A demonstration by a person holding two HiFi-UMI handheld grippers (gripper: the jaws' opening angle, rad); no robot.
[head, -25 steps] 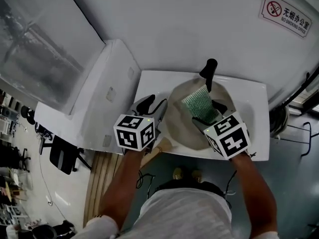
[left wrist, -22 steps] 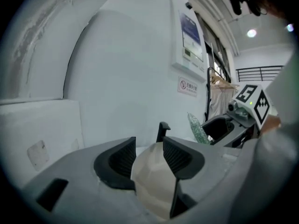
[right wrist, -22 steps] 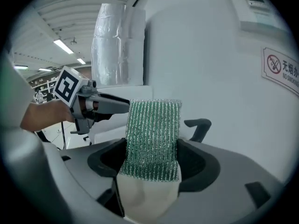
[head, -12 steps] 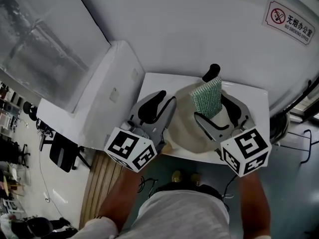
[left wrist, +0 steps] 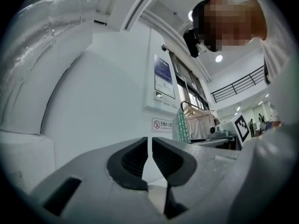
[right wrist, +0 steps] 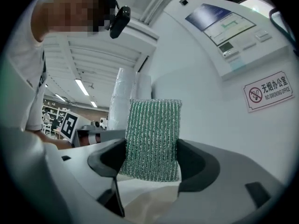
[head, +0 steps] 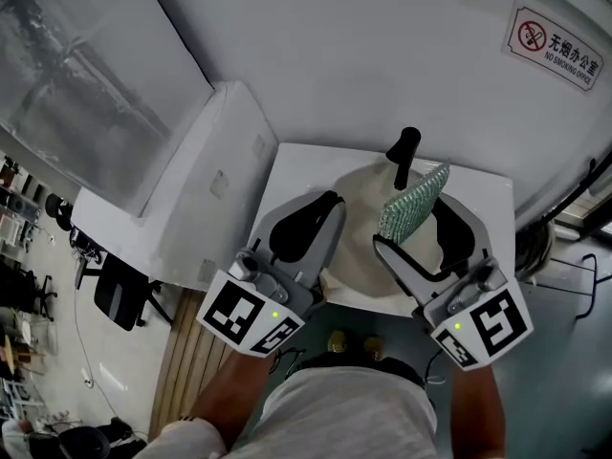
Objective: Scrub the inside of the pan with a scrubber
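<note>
A round pan (head: 356,249) with a beige inside and a black handle (head: 405,153) sits on the white table (head: 287,172). My right gripper (head: 422,221) hangs above the pan, shut on a green mesh scrubber (head: 412,203) that stands upright between its pads (right wrist: 106,158). The right gripper view shows the scrubber (right wrist: 152,135) clamped in the right gripper (right wrist: 152,158). My left gripper (head: 321,205) is raised over the pan's left rim. Its jaws are closing, nearly together, with nothing between them (left wrist: 150,143). The scrubber (left wrist: 180,125) shows small in the left gripper view.
A white cabinet (head: 186,213) stands against the table's left side. A no-smoking sign (head: 557,40) hangs on the white wall behind. Down on the floor at the left are a black chair (head: 120,299) and wooden slats (head: 196,347).
Both grippers have lifted up off the pan toward the head camera. The scrubber rose out of the pan with the right gripper. The left jaws have come together.
</note>
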